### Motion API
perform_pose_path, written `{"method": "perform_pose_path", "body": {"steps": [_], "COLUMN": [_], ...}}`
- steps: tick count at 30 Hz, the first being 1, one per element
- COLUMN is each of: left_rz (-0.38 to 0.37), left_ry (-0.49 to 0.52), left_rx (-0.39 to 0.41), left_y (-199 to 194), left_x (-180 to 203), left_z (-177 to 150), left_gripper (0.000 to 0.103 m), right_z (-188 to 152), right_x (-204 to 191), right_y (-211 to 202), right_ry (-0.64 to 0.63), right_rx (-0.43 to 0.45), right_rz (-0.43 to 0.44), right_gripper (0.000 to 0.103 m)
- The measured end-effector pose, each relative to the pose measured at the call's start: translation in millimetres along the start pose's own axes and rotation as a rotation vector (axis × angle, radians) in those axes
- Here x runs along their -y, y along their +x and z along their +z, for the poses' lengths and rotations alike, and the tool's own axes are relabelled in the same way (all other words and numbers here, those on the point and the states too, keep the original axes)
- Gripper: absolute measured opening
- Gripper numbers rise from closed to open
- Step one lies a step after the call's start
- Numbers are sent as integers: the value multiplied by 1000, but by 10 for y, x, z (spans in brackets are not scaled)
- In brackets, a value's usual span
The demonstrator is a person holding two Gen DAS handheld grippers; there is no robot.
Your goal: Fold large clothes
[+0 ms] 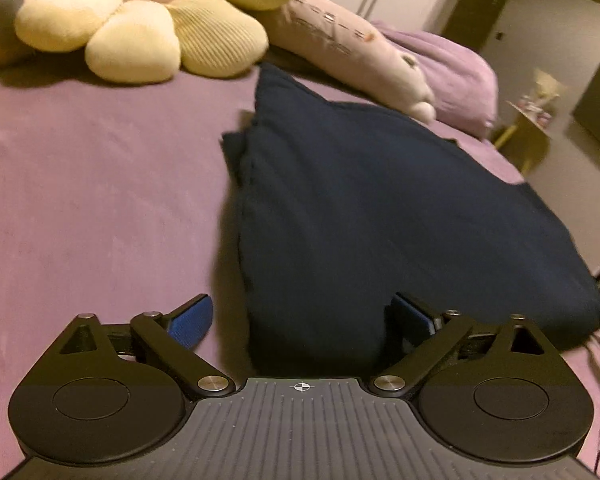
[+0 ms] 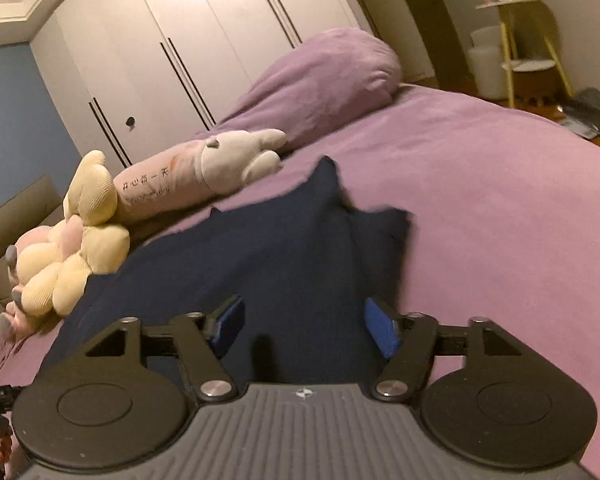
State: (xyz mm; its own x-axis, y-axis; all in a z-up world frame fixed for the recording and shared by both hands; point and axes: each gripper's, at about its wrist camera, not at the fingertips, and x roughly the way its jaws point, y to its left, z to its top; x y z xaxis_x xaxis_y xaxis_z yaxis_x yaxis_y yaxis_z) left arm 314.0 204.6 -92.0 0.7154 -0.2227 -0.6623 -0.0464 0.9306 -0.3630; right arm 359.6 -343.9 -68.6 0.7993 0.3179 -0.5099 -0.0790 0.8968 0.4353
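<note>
A dark navy garment [image 1: 380,216] lies on a bed covered with a purple sheet [image 1: 92,184]. It is partly folded: in the left wrist view its left edge shows stacked layers and one pointed corner reaches up toward the head of the bed. In the right wrist view the same garment [image 2: 268,256] spreads under the camera, with a peaked corner at the far end and a rumpled flap to the right of it.

The left tongs [image 1: 300,320] stand spread wide, their blue pads apart, with nothing gripped; the near edge of the garment lies below the gap and the left pad hangs over bare sheet. The right tongs [image 2: 304,328] are also spread, less widely, hovering over the navy cloth with nothing pinched between the pads.

At the head of the bed sits a cream and pink flower-shaped plush [image 1: 112,28], and beside it a long pinkish plush bolster [image 1: 352,48] with printed writing, its pale paws pointing toward a purple pillow [image 2: 324,80]. The bolster's end lies near the garment's far corner; whether they touch I cannot tell.

Behind the bed stands a white wardrobe [image 2: 188,40] with dark vertical handles, its doors closed. Off the far side of the bed is a small yellow stand [image 2: 528,40] with shelves; something small and pale sits on its top, too blurred to identify. No other container shows.
</note>
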Motion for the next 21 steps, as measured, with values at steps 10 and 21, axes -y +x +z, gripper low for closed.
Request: {"method": "perform_pose_path", "body": {"steps": [10,21], "left_rz": [-104,-111], "left_ry": [-59,-64], "left_rx": [-51,-71], "left_y": [259,311], "left_x": [-10,40], "left_z": [122,158], "left_gripper": [75,50], "right_z": [-113,23], "right_x": [242,269], "right_y": [12,362], "right_ry": [3,67], "right_rx": [-131,-219], "right_rz": [113,226], "right_gripper": [46,41]}}
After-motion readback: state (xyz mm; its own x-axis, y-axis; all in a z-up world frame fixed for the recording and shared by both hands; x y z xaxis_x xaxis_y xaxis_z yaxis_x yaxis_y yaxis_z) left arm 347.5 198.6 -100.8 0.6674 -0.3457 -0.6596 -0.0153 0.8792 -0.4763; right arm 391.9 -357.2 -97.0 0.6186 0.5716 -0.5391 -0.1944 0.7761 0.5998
